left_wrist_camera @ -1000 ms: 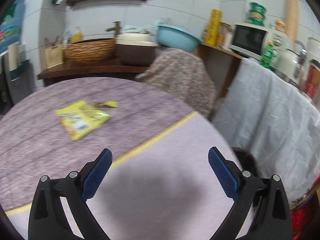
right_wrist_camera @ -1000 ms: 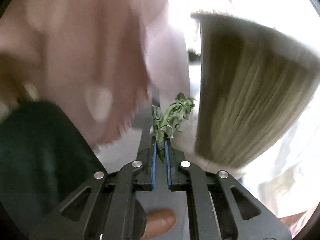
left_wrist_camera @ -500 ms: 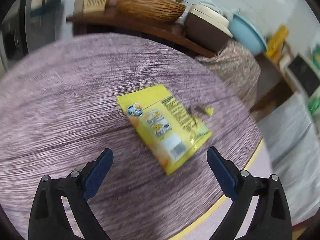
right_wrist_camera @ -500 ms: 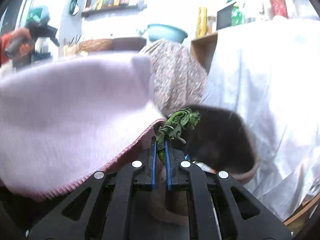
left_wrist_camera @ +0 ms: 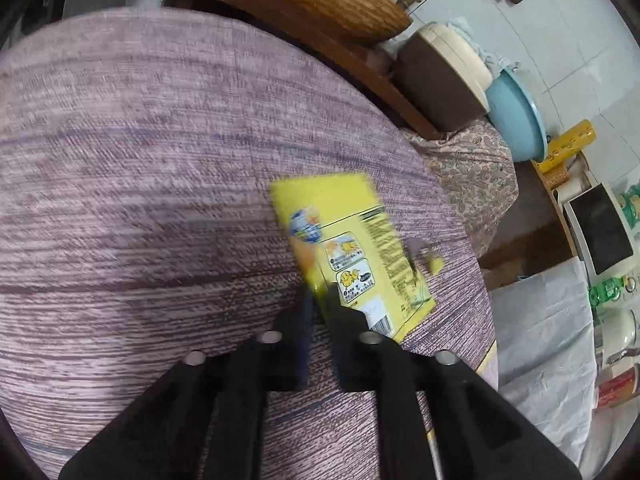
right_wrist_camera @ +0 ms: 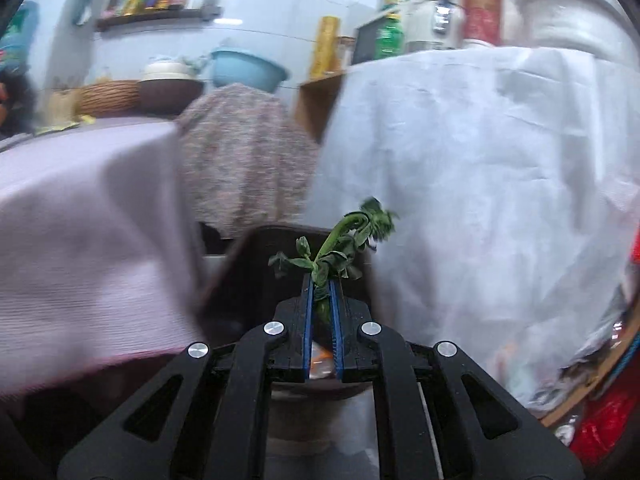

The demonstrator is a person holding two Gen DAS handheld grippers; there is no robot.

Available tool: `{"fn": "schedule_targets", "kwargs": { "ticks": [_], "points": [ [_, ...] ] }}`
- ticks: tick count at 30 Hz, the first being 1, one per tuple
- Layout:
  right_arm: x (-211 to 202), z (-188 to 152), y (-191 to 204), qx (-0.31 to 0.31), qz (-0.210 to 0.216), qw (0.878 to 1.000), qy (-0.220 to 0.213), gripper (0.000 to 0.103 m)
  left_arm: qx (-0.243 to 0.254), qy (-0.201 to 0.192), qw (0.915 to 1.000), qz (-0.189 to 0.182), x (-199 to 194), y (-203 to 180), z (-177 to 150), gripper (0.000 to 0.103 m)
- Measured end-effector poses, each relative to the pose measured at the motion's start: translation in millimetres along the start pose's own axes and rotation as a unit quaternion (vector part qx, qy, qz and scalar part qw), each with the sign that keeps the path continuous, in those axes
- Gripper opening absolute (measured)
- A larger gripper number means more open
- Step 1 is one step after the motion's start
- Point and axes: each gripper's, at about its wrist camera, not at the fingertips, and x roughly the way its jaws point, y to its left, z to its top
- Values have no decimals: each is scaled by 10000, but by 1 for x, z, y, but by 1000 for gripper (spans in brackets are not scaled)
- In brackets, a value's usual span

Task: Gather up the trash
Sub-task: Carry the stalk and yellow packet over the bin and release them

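Our left gripper (left_wrist_camera: pixel 318 300) has just closed its jaws, pinching the yellow wrapper's (left_wrist_camera: pixel 352 248) near edge at 5 o'clock on the desk (left_wrist_camera: pixel 140 180). Our right gripper (right_wrist_camera: pixel 320 292) pinches a wilted green stem (right_wrist_camera: pixel 340 248) above the dark bin (right_wrist_camera: pixel 248 280), seemingly for dropping.

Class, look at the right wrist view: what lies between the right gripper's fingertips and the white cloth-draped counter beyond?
In the right wrist view, the wilted green stalk, pinched by the right gripper, and the dark bin under it lie before the white cloth.
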Motion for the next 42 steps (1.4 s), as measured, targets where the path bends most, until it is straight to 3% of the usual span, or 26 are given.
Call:
{"fn": "schedule_targets", "kwargs": {
  "ticks": [3,6,12,15,18,22,27,30,32,37,38,40,41,42],
  "points": [
    [4,8,-20,219,-94,9997,26,9,76,-14,9999,109,4,-8,-2,3],
    [-1,19,-25,210,-79,9997,-31,9,24,9,10000,-90,3,-13,-8,2],
    [3,38,-19,470,650,9967,104,9,667,-123,9958,-607,-32,-55,-38,2],
    [7,48,-14,635,1100,9917,188,9,1153,-228,9890,-900,-55,-87,-63,2],
    [15,59,-10,712,1406,9870,325,9,1733,-227,9769,-1230,-69,-137,-96,2],
    [32,70,-9,721,1528,9838,599,9,2348,116,9577,-1659,-62,-204,-151,2],
    [64,67,-21,893,1515,9763,1260,9,3161,482,9338,-1605,-21,-276,-221,2],
    [81,56,-25,994,1525,9714,1526,9,3557,700,9227,-1312,15,-307,-262,2],
    [94,46,-23,1004,1494,9680,1746,9,3679,867,9187,-1141,34,-314,-278,2],
    [110,21,-23,1149,1326,9609,2142,12,4286,918,8977,-458,70,-324,-322,2],
    [110,17,-24,1194,1311,9602,2159,17,4342,921,8953,-377,75,-324,-326,2],
    [109,12,-26,1230,1163,9613,2175,44,4449,1036,8891,-300,87,-323,-335,7],
    [108,10,-28,1232,1051,9625,2176,62,4526,1134,8840,-282,92,-324,-339,12],
    [102,9,-31,1253,941,9651,2097,66,4618,1177,8788,-221,95,-324,-345,14]
  ]
}}
